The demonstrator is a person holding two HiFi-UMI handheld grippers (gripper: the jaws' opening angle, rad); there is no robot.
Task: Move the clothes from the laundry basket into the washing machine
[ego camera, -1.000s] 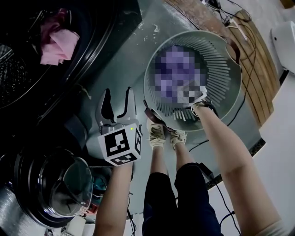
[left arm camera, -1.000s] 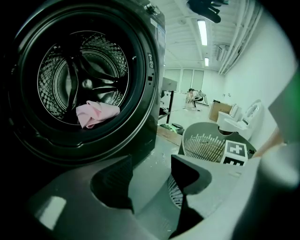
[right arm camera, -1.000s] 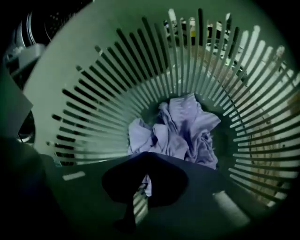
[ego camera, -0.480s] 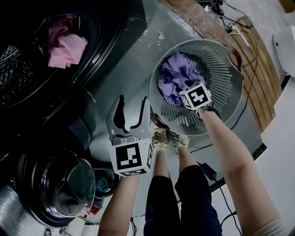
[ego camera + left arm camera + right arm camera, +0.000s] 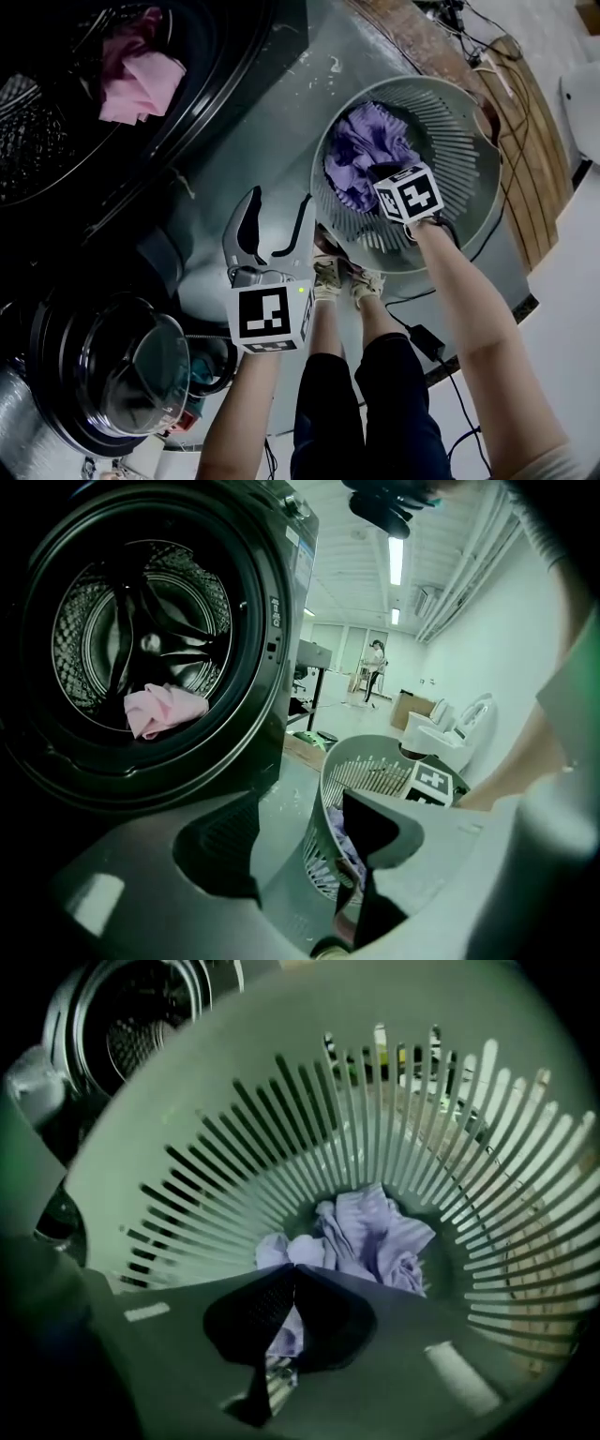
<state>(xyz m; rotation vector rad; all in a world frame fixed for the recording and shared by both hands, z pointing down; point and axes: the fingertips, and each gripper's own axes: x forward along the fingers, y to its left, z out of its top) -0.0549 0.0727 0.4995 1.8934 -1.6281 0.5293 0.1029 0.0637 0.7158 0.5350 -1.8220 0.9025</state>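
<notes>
Clothes: pink garment (image 5: 141, 80) already inside the washing machine (image 5: 220, 98); purple garment (image 5: 361, 150) left in the bottom of the laundry basket (image 5: 455, 131). Right gripper (image 5: 293, 1271) lowered into basket, jaws just closed tip to tip, apparently pinching a fold of purple fabric. Left gripper (image 5: 278, 211) spread, empty, between machine and basket. Remaining: lift, carry, release into drum.

Garment (image 5: 375, 1237) lilac, faint stripes; basket (image 5: 459, 141) pale grey, slatted; cloth (image 5: 141, 84) pink; washer (image 5: 251, 621) dark grey.
</notes>
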